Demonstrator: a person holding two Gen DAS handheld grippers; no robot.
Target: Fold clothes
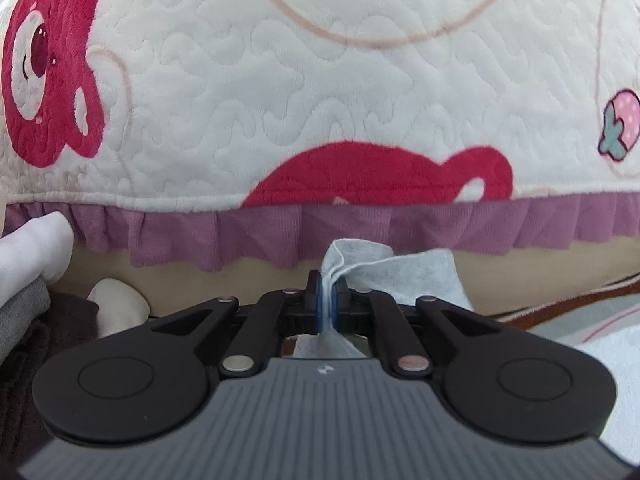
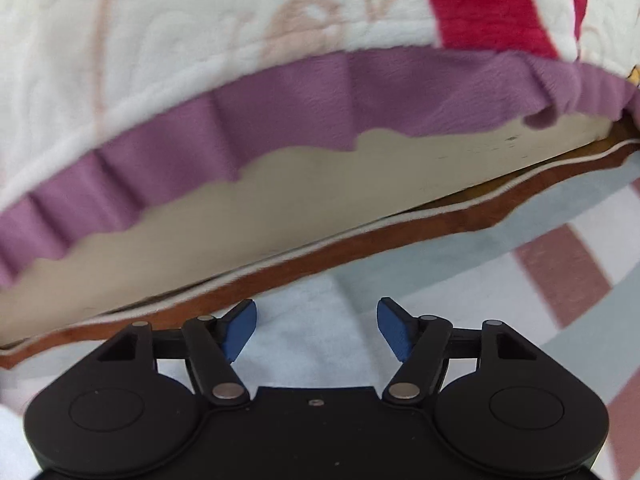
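Observation:
In the left wrist view my left gripper (image 1: 328, 286) is shut on a fold of a pale blue-white cloth (image 1: 404, 272). The cloth stands up between the blue pads and trails off to the right and under the gripper. In the right wrist view my right gripper (image 2: 316, 320) is open and empty, its blue pads (image 2: 240, 330) spread apart just above a pale blue-white cloth (image 2: 308, 312) lying flat below it.
A cream quilted cushion (image 1: 280, 80) with red bear prints and a purple frill (image 1: 280, 236) fills the space ahead; it also shows in the right wrist view (image 2: 160, 60). A checked blanket (image 2: 560, 264) with a brown edge lies beneath. Other white and grey clothes (image 1: 32, 264) sit at left.

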